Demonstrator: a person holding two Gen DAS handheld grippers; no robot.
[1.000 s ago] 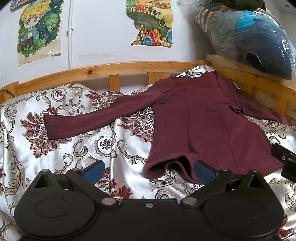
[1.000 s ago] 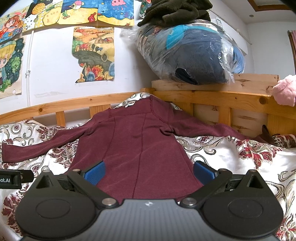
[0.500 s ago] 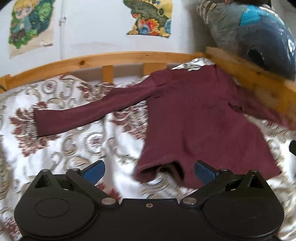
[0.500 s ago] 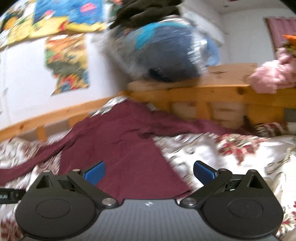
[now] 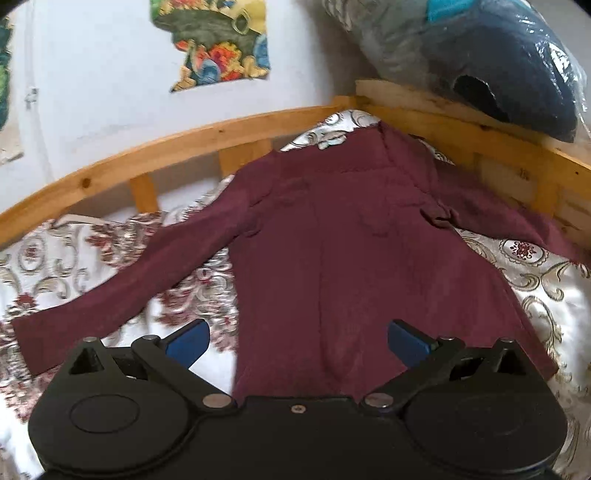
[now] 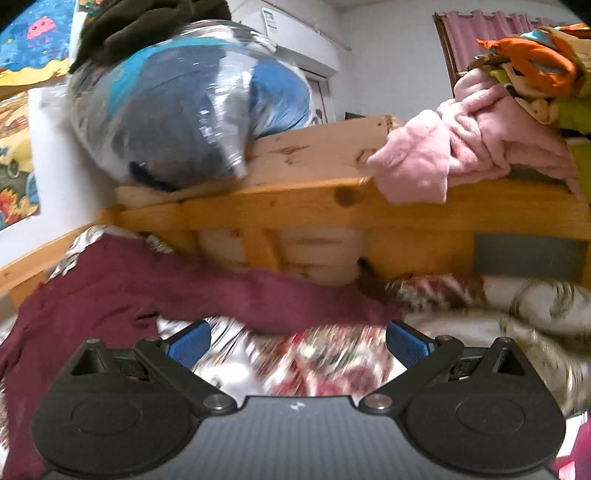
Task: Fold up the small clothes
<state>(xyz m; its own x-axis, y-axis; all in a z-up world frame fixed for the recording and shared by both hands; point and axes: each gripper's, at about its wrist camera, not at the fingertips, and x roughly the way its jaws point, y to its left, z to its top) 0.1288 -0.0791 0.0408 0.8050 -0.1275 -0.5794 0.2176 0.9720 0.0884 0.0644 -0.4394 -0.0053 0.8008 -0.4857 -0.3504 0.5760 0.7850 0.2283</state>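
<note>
Both pairs of blue-padded fingers stand wide apart and hold nothing. Between the fingers of the left gripper [image 5: 298, 340] lies the lower body of the maroon long-sleeved top [image 5: 369, 258], spread flat on the floral bedspread [image 5: 74, 258], its hem at 6 o'clock just under the gripper body and its collar at 12 o'clock against the bed's corner. 1 sleeve runs out toward 9 o'clock, cuff near the frame's left edge; the other sleeve trails toward 3 o'clock along the wooden bed rail [image 5: 184, 147].

The right gripper [image 6: 298, 341] hovers over blurred bedspread, with that second sleeve [image 6: 295, 299] crossing just above its fingertips from 9 o'clock toward 2 o'clock. The top's body fills the view's lower left.

Around the garment: a clear plastic bag of dark blue and teal bedding [image 6: 177, 110] rests on the wooden headboard [image 6: 314, 206] at 11 o'clock in the right wrist view, with a dark green fleece [image 6: 147, 22] on top of it. A pink fleece garment [image 6: 480, 140] drapes over the headboard at 1 o'clock, with orange and green clothes [image 6: 535, 59] piled above. Nothing lies on the top itself.

White walls carry colourful paper drawings [image 5: 214, 40]; a pink curtain [image 6: 480, 29] hangs at 1 o'clock, and a white air conditioner [image 6: 295, 40] sits high at 12 o'clock.
</note>
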